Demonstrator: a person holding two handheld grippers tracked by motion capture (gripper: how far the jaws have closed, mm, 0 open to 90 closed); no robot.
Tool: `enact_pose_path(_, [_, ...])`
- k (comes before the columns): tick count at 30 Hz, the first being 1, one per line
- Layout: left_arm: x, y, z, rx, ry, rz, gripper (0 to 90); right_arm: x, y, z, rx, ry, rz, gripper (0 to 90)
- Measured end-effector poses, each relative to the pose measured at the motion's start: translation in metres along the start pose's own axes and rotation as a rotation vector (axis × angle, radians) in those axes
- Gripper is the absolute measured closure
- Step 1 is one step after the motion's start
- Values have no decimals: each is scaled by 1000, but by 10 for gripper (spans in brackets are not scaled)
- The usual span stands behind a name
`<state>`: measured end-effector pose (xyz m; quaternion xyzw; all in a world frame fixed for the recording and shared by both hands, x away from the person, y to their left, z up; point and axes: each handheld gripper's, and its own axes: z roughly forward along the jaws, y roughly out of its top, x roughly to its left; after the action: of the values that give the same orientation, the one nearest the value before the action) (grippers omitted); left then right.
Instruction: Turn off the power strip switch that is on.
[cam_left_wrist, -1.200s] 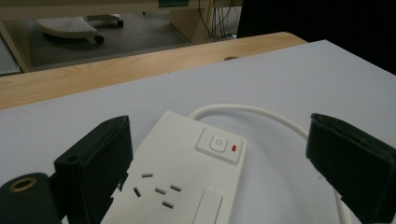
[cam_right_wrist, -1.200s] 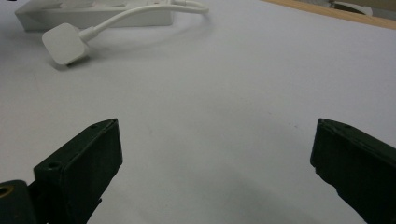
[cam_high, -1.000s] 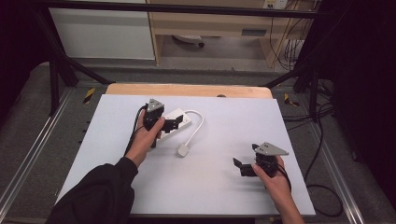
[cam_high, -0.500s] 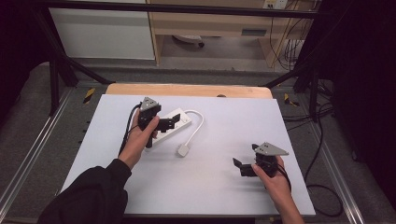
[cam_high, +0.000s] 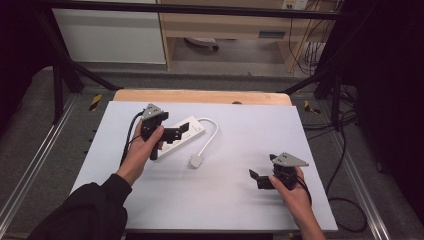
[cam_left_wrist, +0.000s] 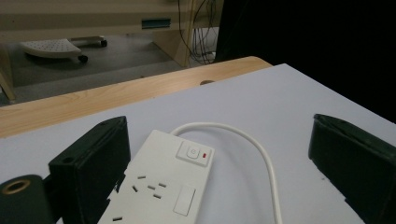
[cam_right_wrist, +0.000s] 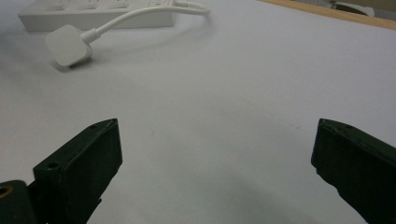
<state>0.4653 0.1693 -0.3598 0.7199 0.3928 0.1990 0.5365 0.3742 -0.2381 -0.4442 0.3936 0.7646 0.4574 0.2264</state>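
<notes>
Power strip (cam_high: 181, 136), white, lies flat on the left-centre of the bench (cam_high: 240, 200), its cable (cam_high: 210, 135) looping round to a white plug (cam_high: 195, 161) that rests on the surface just in front of it. Over its near end hovers the left hand-held gripper (cam_high: 184, 131), jaws spread wide; in the left gripper view the strip (cam_left_wrist: 159, 186) sits toward one jaw, with the switch (cam_left_wrist: 195, 153) ahead. A good grasp, I judge, calls for centring the body between the jaws, coming down level, and closing across the narrow width, clear of the cable. The right hand-held gripper (cam_high: 254, 179) rests well apart near the right front edge, jaws also spread on nothing, looking toward the plug (cam_right_wrist: 67, 45). The bench has a pale matte cover with a wooden edge (cam_high: 200, 96) at the back; beyond are grey floor, a light wooden cabinet (cam_high: 225, 30) and dangling cables.
</notes>
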Motion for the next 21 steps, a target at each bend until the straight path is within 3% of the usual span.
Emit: enact_pose_path(21, [14,-5,-41,-4,31,3,54,1,0,1,2,0,3,23])
